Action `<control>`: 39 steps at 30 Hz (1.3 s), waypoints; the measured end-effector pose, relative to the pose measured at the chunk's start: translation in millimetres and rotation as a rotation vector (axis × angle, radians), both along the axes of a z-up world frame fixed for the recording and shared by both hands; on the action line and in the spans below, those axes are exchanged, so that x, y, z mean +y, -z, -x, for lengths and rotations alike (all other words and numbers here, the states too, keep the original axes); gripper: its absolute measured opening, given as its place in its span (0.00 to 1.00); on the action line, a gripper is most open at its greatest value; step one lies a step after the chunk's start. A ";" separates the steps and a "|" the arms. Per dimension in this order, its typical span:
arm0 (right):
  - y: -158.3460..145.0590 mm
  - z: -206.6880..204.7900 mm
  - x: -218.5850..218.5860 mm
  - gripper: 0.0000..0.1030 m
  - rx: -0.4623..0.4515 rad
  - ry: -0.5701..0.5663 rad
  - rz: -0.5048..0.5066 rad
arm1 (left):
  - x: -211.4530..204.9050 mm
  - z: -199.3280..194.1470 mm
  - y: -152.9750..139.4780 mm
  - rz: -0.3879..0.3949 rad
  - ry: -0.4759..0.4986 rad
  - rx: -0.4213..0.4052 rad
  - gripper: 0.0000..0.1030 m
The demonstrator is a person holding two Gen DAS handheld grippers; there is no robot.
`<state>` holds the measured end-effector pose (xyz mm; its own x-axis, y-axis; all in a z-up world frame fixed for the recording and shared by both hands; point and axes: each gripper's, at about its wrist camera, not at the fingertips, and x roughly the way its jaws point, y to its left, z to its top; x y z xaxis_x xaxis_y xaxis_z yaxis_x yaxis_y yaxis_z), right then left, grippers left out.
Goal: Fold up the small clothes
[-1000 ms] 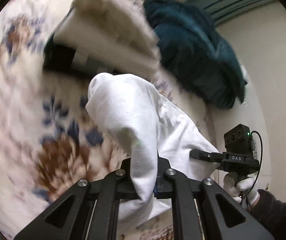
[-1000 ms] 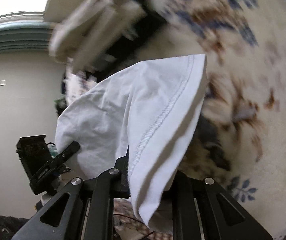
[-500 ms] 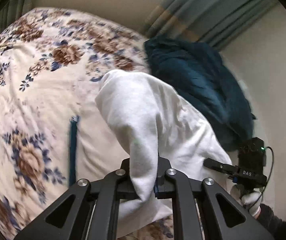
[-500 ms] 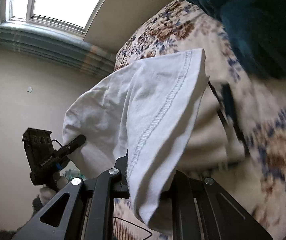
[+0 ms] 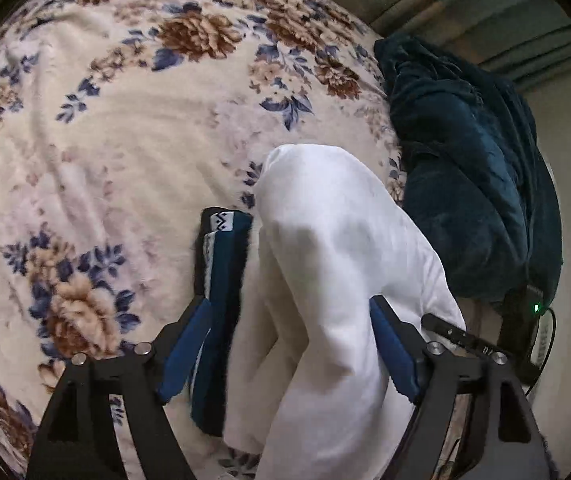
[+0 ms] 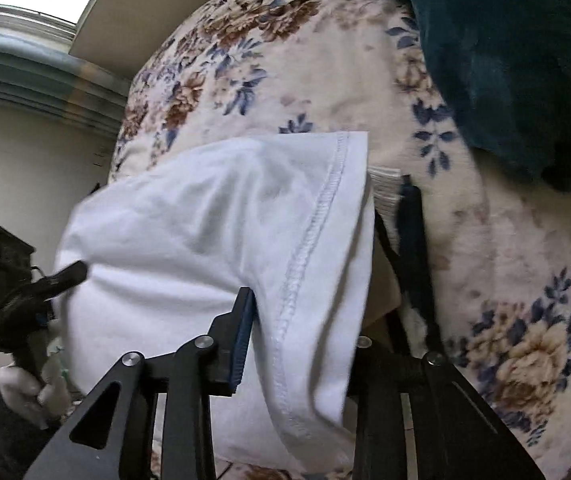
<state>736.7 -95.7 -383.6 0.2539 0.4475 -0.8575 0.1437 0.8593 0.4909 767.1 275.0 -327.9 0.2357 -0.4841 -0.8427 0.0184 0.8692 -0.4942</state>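
Note:
A folded white garment [image 5: 325, 272] lies draped between the spread fingers of my left gripper [image 5: 289, 328], which is open over the floral bed. The same white garment [image 6: 225, 220], with a stitched hem, hangs over my right gripper [image 6: 309, 320], whose jaws stand apart; its right finger is hidden by the cloth. Under the garment lies a stack of folded clothes, with a navy patterned piece [image 5: 221, 264] showing in the left wrist view and a navy edge [image 6: 413, 236] in the right wrist view.
A floral blanket [image 5: 125, 140] covers the bed. A dark teal blanket [image 5: 465, 168] is heaped at the right; it also shows in the right wrist view [image 6: 517, 60]. Curtains [image 5: 485, 12] and a wall lie beyond the bed. The other hand-held gripper [image 6: 13, 280] shows at left.
Both grippers have opened and let go of the white garment, which has come down onto the folded stack. Both views have swung down toward the bed.

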 end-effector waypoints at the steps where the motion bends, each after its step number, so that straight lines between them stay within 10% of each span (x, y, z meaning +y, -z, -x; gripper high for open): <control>1: 0.0 0.3 -0.5 0.50 0.001 0.002 0.046 | -0.6 4.4 -1.3 -0.017 -0.002 -0.014 0.77; 9: -49.6 38.4 -9.7 0.99 -0.077 0.079 0.360 | -15.6 74.8 -44.1 -0.342 -0.072 -0.212 0.77; 12: -83.8 71.5 3.7 0.99 -0.128 0.078 0.490 | -28.3 106.3 -59.2 -0.424 -0.092 -0.234 0.93; 39: -414.3 462.6 70.1 1.00 -0.478 0.179 0.580 | -82.0 406.9 -294.1 -0.500 -0.076 -0.516 0.94</control>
<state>274.1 -25.5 30.7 0.6821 -0.1225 -0.7210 0.1904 0.9816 0.0133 360.2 193.0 -33.9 0.6809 -0.0359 -0.7315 0.0726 0.9972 0.0186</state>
